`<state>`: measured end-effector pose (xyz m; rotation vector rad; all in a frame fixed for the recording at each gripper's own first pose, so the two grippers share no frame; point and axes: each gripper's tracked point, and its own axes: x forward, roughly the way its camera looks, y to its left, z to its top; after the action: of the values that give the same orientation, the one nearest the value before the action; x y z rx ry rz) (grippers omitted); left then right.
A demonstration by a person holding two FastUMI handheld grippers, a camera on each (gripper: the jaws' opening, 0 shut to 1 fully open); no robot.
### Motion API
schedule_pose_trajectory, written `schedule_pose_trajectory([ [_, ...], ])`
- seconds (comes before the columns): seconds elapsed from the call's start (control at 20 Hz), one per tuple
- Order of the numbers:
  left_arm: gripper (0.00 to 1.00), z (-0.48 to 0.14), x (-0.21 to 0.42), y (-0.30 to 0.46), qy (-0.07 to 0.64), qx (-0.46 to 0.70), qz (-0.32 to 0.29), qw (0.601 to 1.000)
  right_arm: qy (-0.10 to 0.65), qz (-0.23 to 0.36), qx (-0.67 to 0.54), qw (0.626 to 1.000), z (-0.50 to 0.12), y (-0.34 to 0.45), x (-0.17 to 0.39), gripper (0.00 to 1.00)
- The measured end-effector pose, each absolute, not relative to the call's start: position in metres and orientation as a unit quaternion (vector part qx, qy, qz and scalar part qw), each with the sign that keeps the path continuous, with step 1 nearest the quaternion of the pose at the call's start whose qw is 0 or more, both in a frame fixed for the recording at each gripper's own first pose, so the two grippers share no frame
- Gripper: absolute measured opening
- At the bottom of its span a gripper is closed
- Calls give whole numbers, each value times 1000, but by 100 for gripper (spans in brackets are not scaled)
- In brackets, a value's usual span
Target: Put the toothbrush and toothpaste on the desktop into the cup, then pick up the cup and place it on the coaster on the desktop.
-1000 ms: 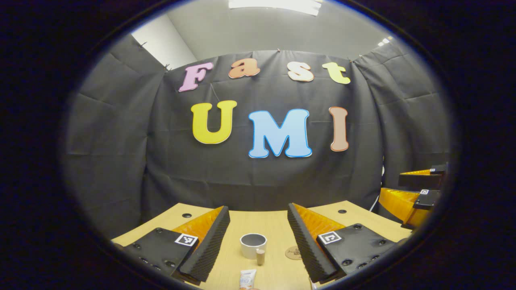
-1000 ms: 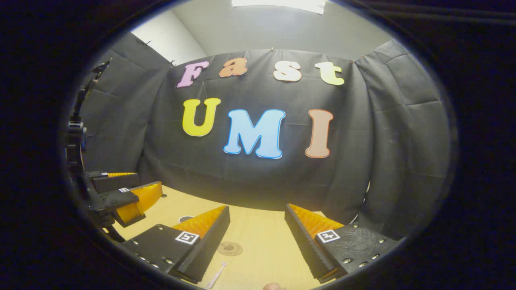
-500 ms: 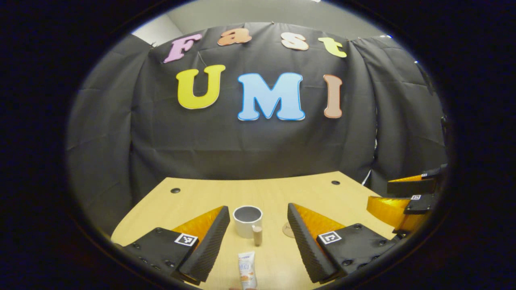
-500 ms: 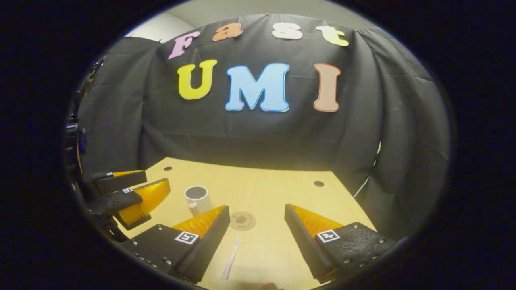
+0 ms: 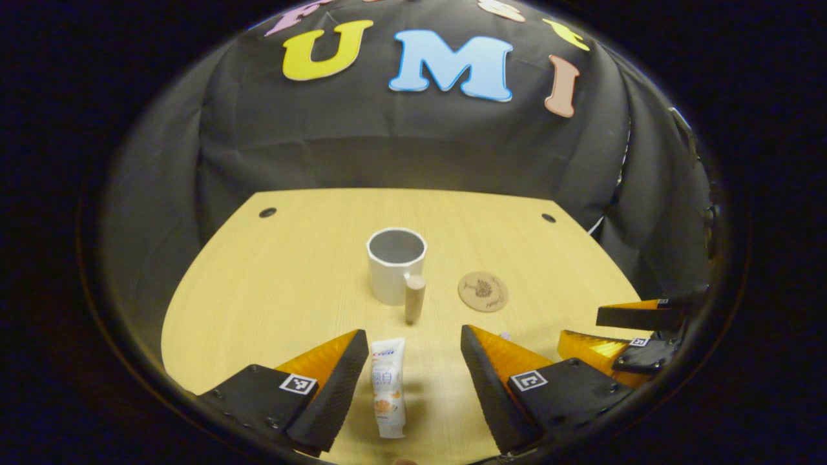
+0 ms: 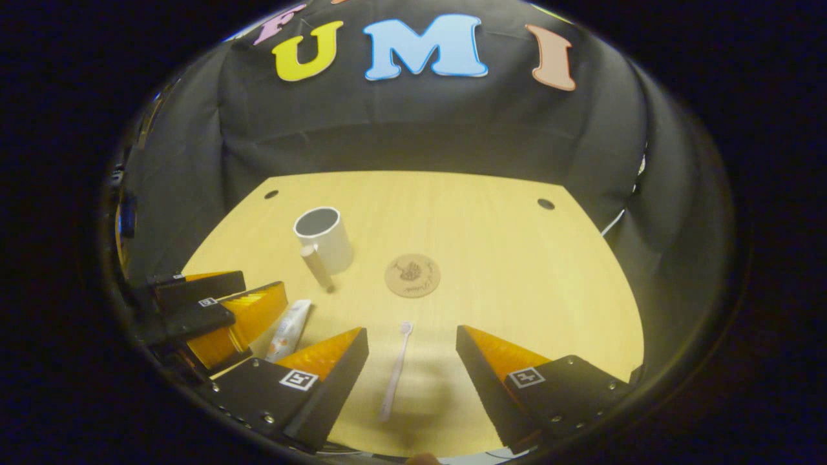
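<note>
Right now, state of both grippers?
Left gripper: open, empty, toothpaste lying between its fingers, untouched.
Right gripper: open, empty, toothbrush lying between its fingers, untouched.

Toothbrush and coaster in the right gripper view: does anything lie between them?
No. In the right gripper view, bare desktop separates the toothbrush head from the coaster; the cup stands off to the side.
</note>
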<state>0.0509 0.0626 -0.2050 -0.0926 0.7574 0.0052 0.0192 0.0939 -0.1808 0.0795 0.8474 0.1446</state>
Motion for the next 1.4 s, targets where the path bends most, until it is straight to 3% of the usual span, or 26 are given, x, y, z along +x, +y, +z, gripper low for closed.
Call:
schedule_pose_trajectory([
  [0.4, 95, -260, 23, 55, 542, -56, 7, 839, 564, 58, 49, 823, -259, 105, 1, 93],
  [0.75, 95, -286, 13, 44, 590, -66, 5, 804, 617, 59, 37, 784, -289, 114, -5, 90],
  [0.85, 94, -293, 10, 42, 603, -68, 2, 795, 630, 63, 35, 773, -294, 117, -10, 80],
  [0.9, 94, -296, 8, 44, 605, -62, 2, 794, 628, 62, 33, 775, -295, 117, -9, 80],
  [1.0, 80, -298, 9, 49, 603, -46, 2, 796, 631, 56, 26, 773, -297, 116, -8, 63],
  [1.1, 61, -298, 11, 52, 601, -39, 2, 798, 627, 51, 26, 777, -298, 115, -5, 61],
  [1.15, 67, -299, 11, 54, 602, -36, 5, 798, 629, 54, 24, 775, -297, 116, -6, 49],
  [1.25, 51, -299, 13, 51, 598, -37, 4, 800, 629, 51, 26, 776, -295, 113, -6, 49],
  [1.3, 46, -299, 12, 52, 596, -29, -3, 802, 634, 55, 38, 770, -296, 116, -10, 13],
  [1.4, 43, -299, 11, 52, 595, -26, -8, 803, 630, 68, 37, 772, -296, 116, -11, 14],
])
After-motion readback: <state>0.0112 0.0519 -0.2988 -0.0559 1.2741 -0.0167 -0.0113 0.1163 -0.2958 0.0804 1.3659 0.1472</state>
